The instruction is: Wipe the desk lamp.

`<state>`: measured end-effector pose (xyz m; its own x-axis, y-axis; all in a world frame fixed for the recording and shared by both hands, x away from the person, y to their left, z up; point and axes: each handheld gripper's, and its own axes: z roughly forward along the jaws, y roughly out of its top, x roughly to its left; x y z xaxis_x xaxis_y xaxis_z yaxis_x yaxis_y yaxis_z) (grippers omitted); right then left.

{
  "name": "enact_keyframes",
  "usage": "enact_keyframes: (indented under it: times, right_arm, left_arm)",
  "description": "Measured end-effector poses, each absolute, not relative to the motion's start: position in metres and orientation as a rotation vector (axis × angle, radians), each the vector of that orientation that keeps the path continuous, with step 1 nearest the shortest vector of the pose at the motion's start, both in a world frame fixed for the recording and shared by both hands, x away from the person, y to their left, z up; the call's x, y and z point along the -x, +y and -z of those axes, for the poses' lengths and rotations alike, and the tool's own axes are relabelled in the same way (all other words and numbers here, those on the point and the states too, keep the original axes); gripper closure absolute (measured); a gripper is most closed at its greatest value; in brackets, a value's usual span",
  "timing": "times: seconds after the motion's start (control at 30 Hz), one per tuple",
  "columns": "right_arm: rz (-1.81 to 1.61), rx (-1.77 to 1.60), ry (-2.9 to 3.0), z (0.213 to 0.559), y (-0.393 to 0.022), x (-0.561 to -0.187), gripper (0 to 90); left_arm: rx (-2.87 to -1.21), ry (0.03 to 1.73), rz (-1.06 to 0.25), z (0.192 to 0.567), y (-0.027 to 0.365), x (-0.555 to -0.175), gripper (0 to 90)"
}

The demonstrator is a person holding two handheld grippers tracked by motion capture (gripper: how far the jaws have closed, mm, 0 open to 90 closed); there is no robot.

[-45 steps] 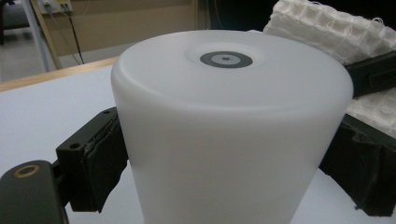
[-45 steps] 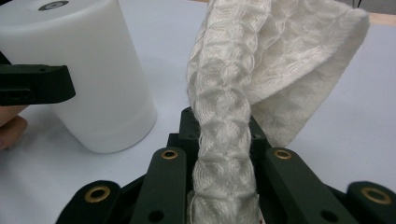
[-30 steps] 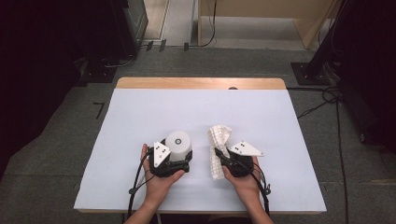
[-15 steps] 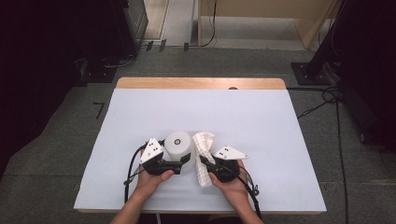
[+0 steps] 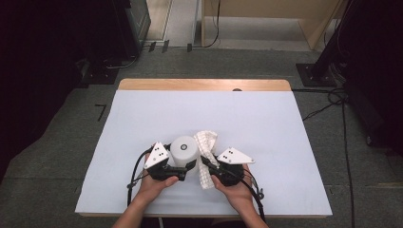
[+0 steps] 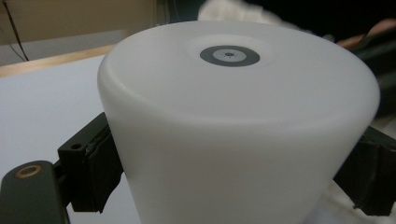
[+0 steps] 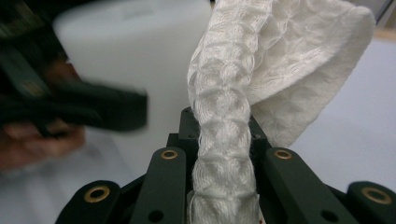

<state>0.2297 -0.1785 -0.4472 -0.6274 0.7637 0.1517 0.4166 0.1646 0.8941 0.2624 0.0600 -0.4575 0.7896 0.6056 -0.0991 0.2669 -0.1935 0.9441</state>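
A white plastic cup [image 5: 184, 149] stands upside down on the table, a dark ring mark on its upturned base [image 6: 229, 55]. My left gripper [image 5: 183, 163] has just been closing around it, and both black pads [image 6: 93, 172] now press on the cup's sides. My right gripper [image 5: 207, 164] is shut on a white waffle-weave cloth [image 5: 207, 142]. The cloth [image 7: 280, 60] rises from between the jaws in a twisted strip and fans out above, touching the cup [image 7: 126, 42] on its right side.
A pale sheet [image 5: 247, 118] covers the table, with a wooden strip [image 5: 204, 84] showing along the far edge. Grey carpet surrounds it, with dark stands and cables [image 5: 332, 99] at the right and black equipment at the far left.
The left jaws have closed onto the cup. The right gripper has shifted left with the cloth, bringing it against the cup.
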Motion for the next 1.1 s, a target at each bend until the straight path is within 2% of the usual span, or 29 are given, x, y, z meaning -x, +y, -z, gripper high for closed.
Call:
enact_keyframes:
  times: [0.1, 0.2, 0.37, 0.7, 0.73, 0.77, 0.93, 1.0, 1.03, 1.1]
  right_arm:
    - [-1.377, -1.187, 2.189, 0.466, -0.174, -0.237, 76.6]
    - [-1.402, -1.19, 2.173, 0.463, -0.175, -0.238, 76.6]
    - [-1.499, -1.1, 2.078, 0.437, -0.178, -0.229, 76.7]
    - [-1.439, -1.166, 2.096, 0.454, -0.188, -0.235, 76.7]
    - [-1.448, -1.174, 2.088, 0.453, -0.19, -0.235, 76.7]
    - [-1.45, -1.182, 2.078, 0.453, -0.194, -0.236, 76.6]
    - [-1.447, -1.205, 2.056, 0.453, -0.202, -0.238, 76.5]
    - [-1.441, -1.216, 2.047, 0.454, -0.205, -0.24, 76.5]
    - [-1.433, -1.239, 2.042, 0.455, -0.207, -0.241, 76.5]
    - [-1.422, -1.249, 2.047, 0.457, -0.207, -0.241, 76.4]
  left_arm:
    - [-1.778, 0.679, -0.36, 0.456, 0.062, -0.263, 9.0]
    - [-1.786, 0.673, -0.361, 0.457, 0.061, -0.263, 9.0]
    - [-1.818, 0.663, -0.394, 0.462, 0.057, -0.262, 8.9]
    - [-1.859, 0.666, -0.418, 0.471, 0.056, -0.263, 8.7]
    - [-1.845, 0.681, -0.421, 0.472, 0.056, -0.262, 8.4]
    - [-1.834, 0.702, -0.414, 0.47, 0.056, -0.262, 1.9]
    - [-1.816, 0.743, -0.473, 0.47, 0.05, -0.252, 0.1]
    - [-1.816, 0.794, -0.509, 0.471, 0.044, -0.248, 0.1]
    - [-1.81, 0.874, -0.561, 0.471, 0.036, -0.245, 0.1]
    - [-1.803, 0.909, -0.567, 0.471, 0.031, -0.244, 0.6]
